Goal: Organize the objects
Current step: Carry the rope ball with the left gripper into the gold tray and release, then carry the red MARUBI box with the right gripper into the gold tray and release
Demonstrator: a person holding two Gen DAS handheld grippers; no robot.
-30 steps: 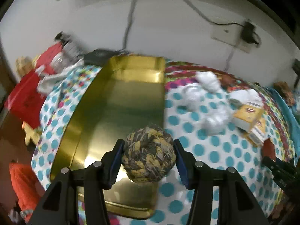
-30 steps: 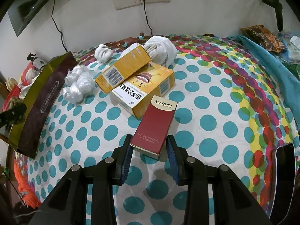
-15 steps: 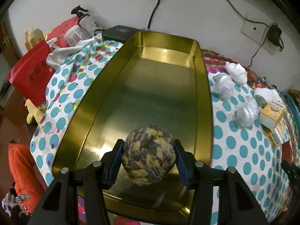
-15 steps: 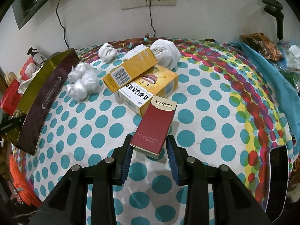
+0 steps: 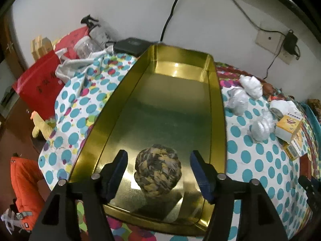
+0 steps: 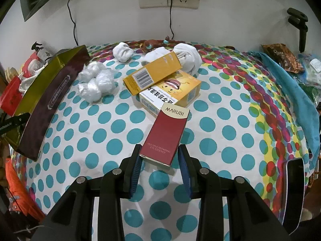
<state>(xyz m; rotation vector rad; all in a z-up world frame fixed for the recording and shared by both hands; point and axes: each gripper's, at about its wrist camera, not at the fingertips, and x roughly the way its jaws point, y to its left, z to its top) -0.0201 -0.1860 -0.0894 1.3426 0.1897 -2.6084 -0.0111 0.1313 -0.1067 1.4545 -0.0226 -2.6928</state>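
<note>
A braided yellow-and-grey rope ball point(image 5: 158, 169) lies on the floor of the gold tin tray point(image 5: 215, 100), near its front end. My left gripper point(image 5: 158, 172) is open, its blue pads standing apart on either side of the ball. In the right wrist view my right gripper point(image 6: 159, 161) is shut on the near end of a red MARUBI box point(image 6: 166, 134), which points away over the dotted tablecloth. The tray shows there at the left with its dark outer wall point(image 6: 48, 104).
Two yellow boxes point(image 6: 170, 89) lie stacked beyond the red box, with white wrapped bundles point(image 6: 96, 83) and rolled white cloth point(image 6: 188, 57) near them. A blue cloth point(image 6: 291, 98) hangs at the right edge. Red bags and clutter point(image 5: 38, 78) sit left of the tray.
My left gripper has opened and let go of the rope ball, which now rests in the tray. My right gripper has kept its hold on the red box and barely moved.
</note>
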